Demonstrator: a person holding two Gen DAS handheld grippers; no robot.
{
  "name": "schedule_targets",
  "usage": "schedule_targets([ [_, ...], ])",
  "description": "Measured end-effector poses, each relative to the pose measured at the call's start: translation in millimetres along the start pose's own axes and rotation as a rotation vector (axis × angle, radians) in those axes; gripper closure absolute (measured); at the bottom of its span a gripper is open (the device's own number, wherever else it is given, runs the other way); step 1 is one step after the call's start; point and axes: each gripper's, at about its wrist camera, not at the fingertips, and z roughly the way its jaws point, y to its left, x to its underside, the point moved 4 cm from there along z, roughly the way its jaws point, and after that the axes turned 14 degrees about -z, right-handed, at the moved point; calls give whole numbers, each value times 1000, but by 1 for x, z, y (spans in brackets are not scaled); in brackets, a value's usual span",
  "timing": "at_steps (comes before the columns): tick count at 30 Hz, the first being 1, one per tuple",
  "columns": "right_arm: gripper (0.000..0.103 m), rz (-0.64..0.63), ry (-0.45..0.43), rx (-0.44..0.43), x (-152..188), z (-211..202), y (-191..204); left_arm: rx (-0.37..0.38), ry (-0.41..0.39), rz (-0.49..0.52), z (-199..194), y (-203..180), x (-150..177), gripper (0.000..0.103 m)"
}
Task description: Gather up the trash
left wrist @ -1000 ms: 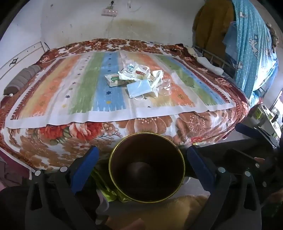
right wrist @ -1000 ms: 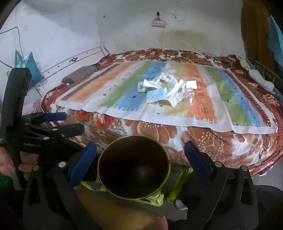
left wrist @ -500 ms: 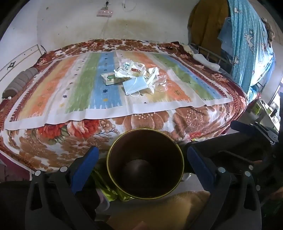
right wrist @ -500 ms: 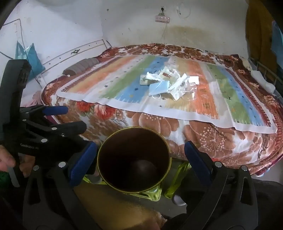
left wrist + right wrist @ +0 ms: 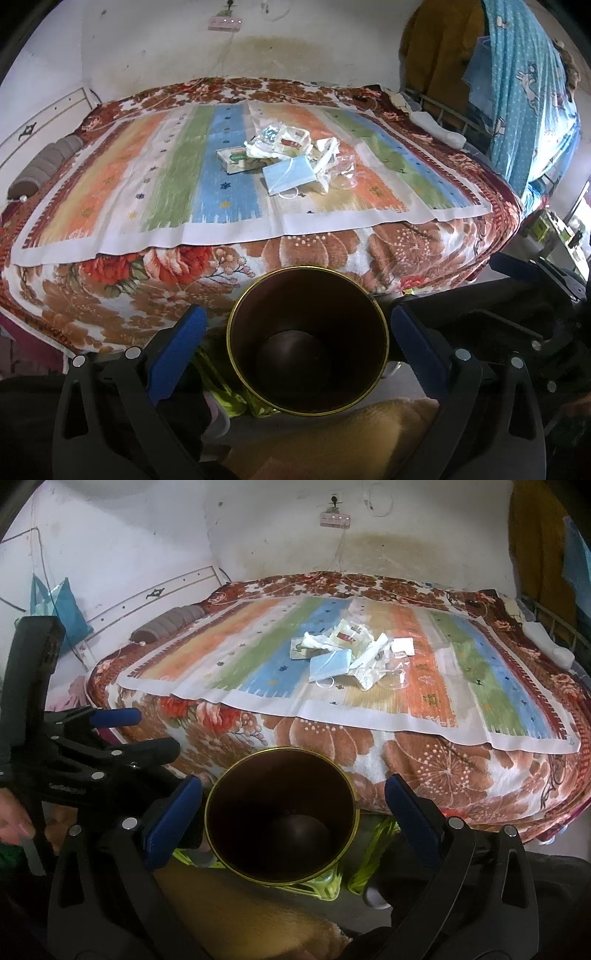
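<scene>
A stained white wall with a power strip (image 5: 335, 518) closes the back of the room, and in front of it a bed (image 5: 110, 295) fills most of what I see, covered by a floral blanket with a striped cloth (image 5: 177, 177) laid on top. I take the bin (image 5: 307, 339) as my landmark: a dark round can with a gold rim, standing at the near side of the bed, mouth up and, as far as I can see into the shadow, with nothing in it.

The trash pile (image 5: 295, 162) lies beyond the bin, up on the striped cloth near its middle, well apart from both my grippers. In it I make out a blue face mask (image 5: 290, 176) on the side nearest the bin, a small green-and-white box (image 5: 233, 159) to its left, and crumpled clear and white wrappers (image 5: 373, 661) behind and to the right; which piece lies on which I cannot tell. The mask's long edge runs roughly across my line of reach.

My left gripper (image 5: 298, 339) hangs with its blue pads spread wide, one on either side of the bin's rim, holding nothing. My right gripper (image 5: 293, 812) is the same, spread apart and empty. The pile sits about straight ahead of both, so I judge neither hand clearly nearer; the reach is forward over the bin.
</scene>
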Motion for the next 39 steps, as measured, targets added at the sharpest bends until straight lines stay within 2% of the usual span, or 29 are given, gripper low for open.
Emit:
schedule_targets([
  [10,9,35,4,16,-2,-4,-5,17,11,-21,0,-2,-3,6],
  [15,9,38,18,18,0,-3,-7,67,30,-99,1,5,-9,6],
  [20,9,61,26,21,-1,0,-11,48,2,-130,-2,9,-13,6],
  [22,9,57,23,23,-2,-1,-9,44,10,-115,-1,8,-12,6],
  [24,9,60,23,24,-3,-1,-10,-3,1,-64,0,4,-11,6],
  [26,9,58,20,19,-3,-1,-9,-20,-7,-51,0,4,-11,6],
  [39,9,68,31,15,-5,2,-9,0,-1,-126,0,16,-14,6],
])
